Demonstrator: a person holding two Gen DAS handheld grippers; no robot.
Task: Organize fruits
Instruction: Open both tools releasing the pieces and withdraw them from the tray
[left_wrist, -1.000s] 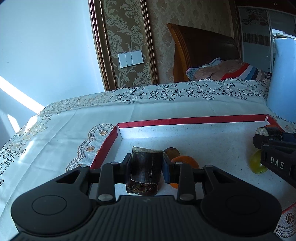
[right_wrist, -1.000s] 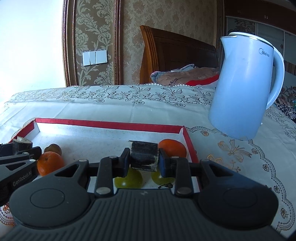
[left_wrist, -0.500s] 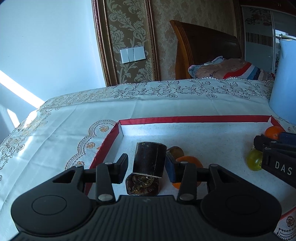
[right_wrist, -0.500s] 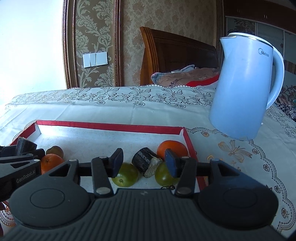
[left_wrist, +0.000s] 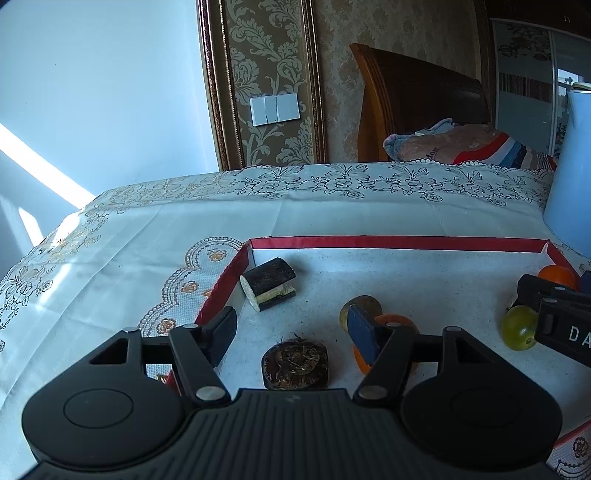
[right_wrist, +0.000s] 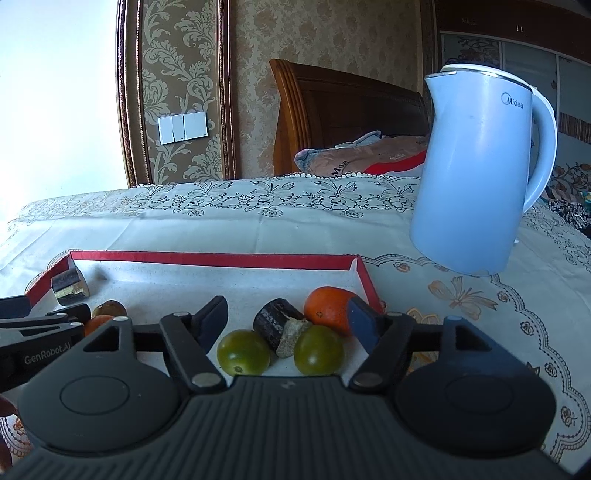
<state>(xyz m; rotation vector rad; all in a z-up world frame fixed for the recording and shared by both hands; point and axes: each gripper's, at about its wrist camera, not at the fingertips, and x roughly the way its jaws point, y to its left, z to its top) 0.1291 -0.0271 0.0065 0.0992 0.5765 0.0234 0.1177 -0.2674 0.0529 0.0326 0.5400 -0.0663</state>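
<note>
A shallow tray with a red rim (left_wrist: 399, 243) (right_wrist: 214, 258) holds the fruit. My left gripper (left_wrist: 291, 326) hangs over its near left corner, jaws opening and gripping nothing. A dark stump piece (left_wrist: 295, 365) lies below them, and a dark cane piece (left_wrist: 267, 286) rests against the left wall. A brown fruit (left_wrist: 360, 306) and an orange (left_wrist: 397, 323) sit behind the right finger. My right gripper (right_wrist: 287, 319) is also opening over the near right corner. Below it lie a dark cane piece (right_wrist: 277, 325), two green fruits (right_wrist: 243, 352) (right_wrist: 318, 349) and an orange (right_wrist: 328, 310).
A pale blue kettle (right_wrist: 476, 177) stands on the floral tablecloth (right_wrist: 258, 229) just right of the tray. Each gripper shows at the edge of the other's view. A wooden headboard and a pillow are behind the table.
Both grippers opened and let go of their dark cane pieces. The left one's piece now lies by the tray's left wall; the right one's piece dropped between the green fruits.
</note>
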